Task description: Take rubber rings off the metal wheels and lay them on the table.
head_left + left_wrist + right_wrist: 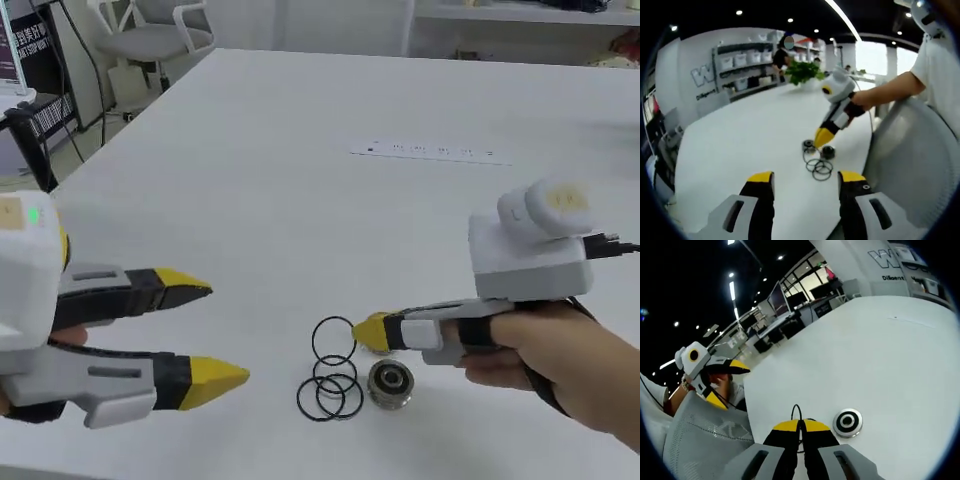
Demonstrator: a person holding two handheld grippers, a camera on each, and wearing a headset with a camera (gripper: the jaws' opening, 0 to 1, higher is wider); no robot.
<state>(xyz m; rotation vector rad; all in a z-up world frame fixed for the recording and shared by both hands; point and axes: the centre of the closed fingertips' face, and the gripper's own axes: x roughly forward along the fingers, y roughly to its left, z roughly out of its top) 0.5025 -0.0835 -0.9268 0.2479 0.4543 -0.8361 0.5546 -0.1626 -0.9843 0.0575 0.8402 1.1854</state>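
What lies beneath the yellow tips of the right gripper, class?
The right gripper is shut on a thin black rubber ring above the white table. Its tips cover whatever lies directly below; a round metal wheel sits beside them.

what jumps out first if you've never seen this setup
The right gripper stands out: a hand holds it low over the white table, its yellow tips shut, seemingly pinching one black rubber ring. Just in front of it lies a small heap of loose rubber rings beside a metal wheel. At the left, the left gripper hangs open, apart from them.
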